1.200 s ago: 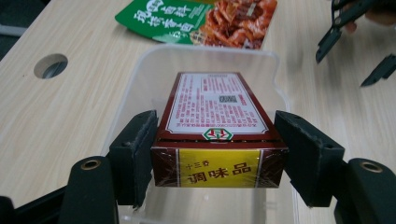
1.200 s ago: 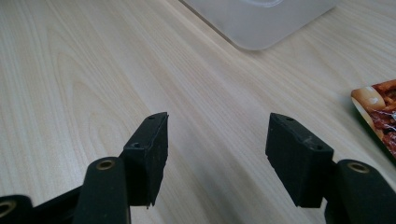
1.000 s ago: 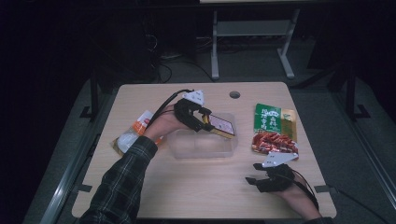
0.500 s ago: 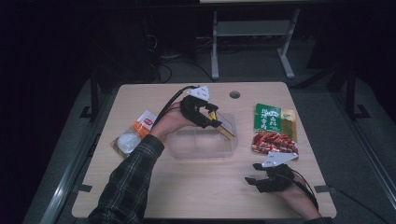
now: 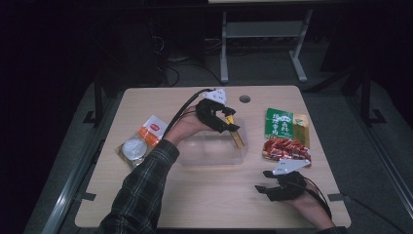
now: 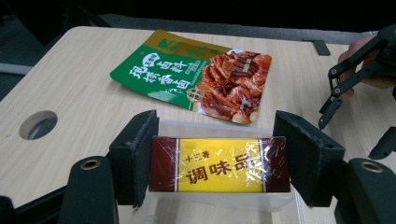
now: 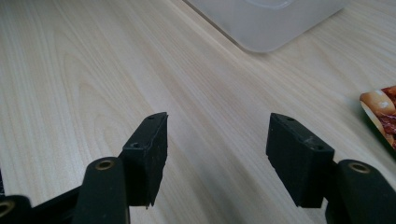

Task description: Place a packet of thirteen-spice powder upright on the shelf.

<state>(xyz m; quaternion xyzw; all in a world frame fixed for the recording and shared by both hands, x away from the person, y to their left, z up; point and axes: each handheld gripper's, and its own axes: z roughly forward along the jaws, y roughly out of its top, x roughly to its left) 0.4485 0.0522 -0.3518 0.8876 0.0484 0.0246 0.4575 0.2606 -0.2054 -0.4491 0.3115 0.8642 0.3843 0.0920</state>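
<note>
My left gripper (image 5: pixel 228 123) is shut on a maroon and yellow box (image 5: pixel 237 137), held by its two short ends. In the left gripper view the box (image 6: pixel 219 164) sits between both pads, just above the far right end of a clear plastic container (image 6: pixel 210 127). The container (image 5: pixel 213 150) stands mid-table. My right gripper (image 5: pixel 263 181) lies low over the table near the front right, open, with nothing between its jaws (image 7: pixel 217 140). It also appears far right in the left gripper view (image 6: pixel 343 86).
A green and red food pouch (image 5: pixel 286 134) lies flat right of the container; its corner (image 7: pixel 380 112) is close to my right gripper. An orange and white packet with a round white lid (image 5: pixel 140 142) lies at the left. A cable hole (image 5: pixel 245 99) is near the far edge.
My left hand has carried the box a little to the right and away, over the container's far right end. The right gripper has stayed put.
</note>
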